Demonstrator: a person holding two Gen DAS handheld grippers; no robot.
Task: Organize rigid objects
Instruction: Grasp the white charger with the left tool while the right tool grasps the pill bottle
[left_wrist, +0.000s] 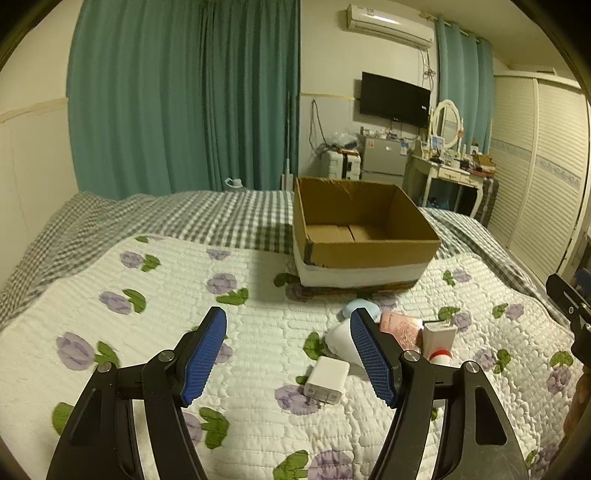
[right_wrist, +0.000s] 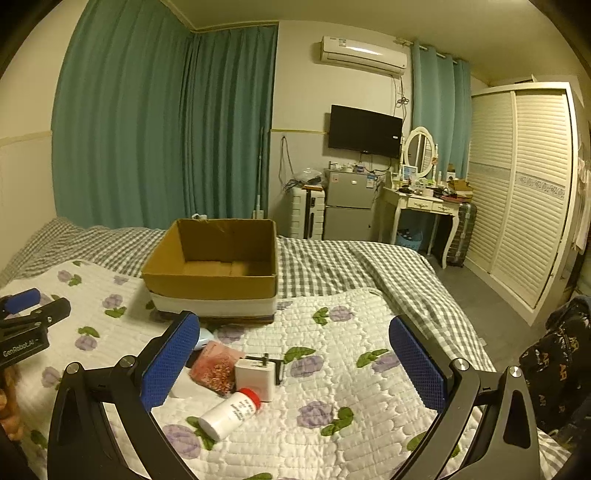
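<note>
An open, empty cardboard box (left_wrist: 364, 229) (right_wrist: 212, 273) stands on the bed. In front of it lie small items: a white charger block (left_wrist: 328, 380), a white plug adapter (right_wrist: 255, 378) (left_wrist: 438, 338), a white bottle with a red cap (right_wrist: 229, 415), a pink packet (right_wrist: 218, 367) (left_wrist: 400, 326) and a pale blue round thing (left_wrist: 364, 308). My left gripper (left_wrist: 288, 350) is open above the quilt, left of the pile. Also open is my right gripper (right_wrist: 295, 363), which hovers over the adapter and bottle. Neither holds anything.
The floral white quilt (left_wrist: 258, 332) covers the near bed; grey checked bedding (right_wrist: 332, 266) lies behind and right. Teal curtains, a wardrobe (right_wrist: 524, 192), a dressing table (right_wrist: 421, 206) and a small fridge stand beyond. A dark garment (right_wrist: 561, 369) sits at the right edge.
</note>
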